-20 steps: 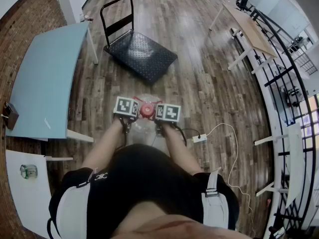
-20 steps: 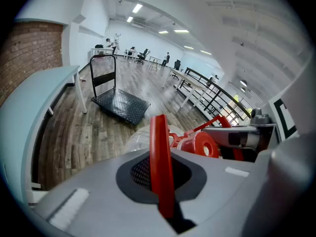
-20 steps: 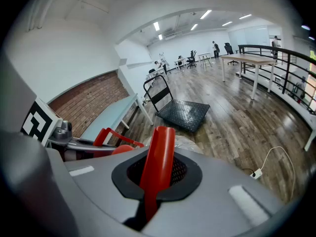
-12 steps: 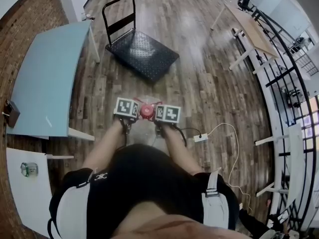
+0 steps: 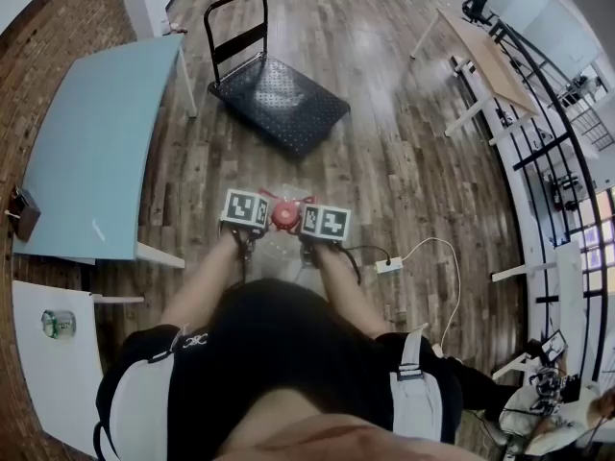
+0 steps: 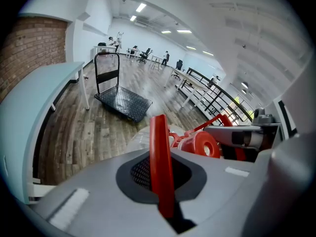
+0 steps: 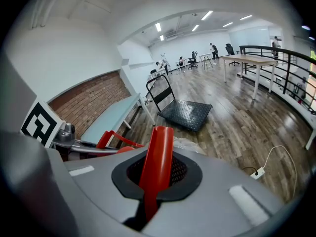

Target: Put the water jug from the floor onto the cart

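The water jug (image 5: 276,249) is clear with a red cap (image 5: 283,215) and stands low in front of the person's legs. I cannot tell whether it is off the floor. My left gripper (image 5: 244,209) and right gripper (image 5: 324,222) flank the cap. Each is shut on a red strap of the jug's handle: the strap (image 6: 160,167) runs between the left gripper's (image 6: 161,181) jaws, and the strap (image 7: 157,159) between the right gripper's (image 7: 156,177) jaws. The black cart (image 5: 279,104), with its upright push handle, stands ahead on the wooden floor, empty.
A light blue table (image 5: 86,161) runs along the left by the brick wall. A white table (image 5: 48,353) sits at lower left. A power strip (image 5: 387,266) with a white cable lies right of the jug. Wooden tables (image 5: 480,56) and a black railing (image 5: 548,142) stand at right.
Both grippers stay shut on the jug's handle beside the cap. The cart has slid slightly right and down in the head view. A person has come into view at the bottom right.
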Demonstrator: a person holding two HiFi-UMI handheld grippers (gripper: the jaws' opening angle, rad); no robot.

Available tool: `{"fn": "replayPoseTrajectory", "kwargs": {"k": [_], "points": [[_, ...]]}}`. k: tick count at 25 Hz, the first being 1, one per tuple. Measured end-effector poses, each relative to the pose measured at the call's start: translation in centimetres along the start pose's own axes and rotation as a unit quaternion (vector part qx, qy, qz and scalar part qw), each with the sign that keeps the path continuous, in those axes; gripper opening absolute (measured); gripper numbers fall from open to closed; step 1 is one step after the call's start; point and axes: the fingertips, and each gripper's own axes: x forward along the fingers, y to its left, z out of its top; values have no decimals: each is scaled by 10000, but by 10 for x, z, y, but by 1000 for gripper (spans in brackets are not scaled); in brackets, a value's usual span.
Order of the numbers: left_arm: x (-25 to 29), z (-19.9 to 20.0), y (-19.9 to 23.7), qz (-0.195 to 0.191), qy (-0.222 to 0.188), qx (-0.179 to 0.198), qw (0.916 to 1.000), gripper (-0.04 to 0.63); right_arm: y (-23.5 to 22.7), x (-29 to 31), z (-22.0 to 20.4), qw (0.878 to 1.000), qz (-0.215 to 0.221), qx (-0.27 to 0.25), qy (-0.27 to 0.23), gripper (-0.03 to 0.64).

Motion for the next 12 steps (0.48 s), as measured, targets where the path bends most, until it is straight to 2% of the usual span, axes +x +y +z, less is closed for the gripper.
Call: {"fn": "replayPoseTrajectory", "kwargs": {"k": [12], "points": [[-10,-3,37,-206,-30,30,9998,2,32,18,-7,9998,-122,117,-85,14]]}}
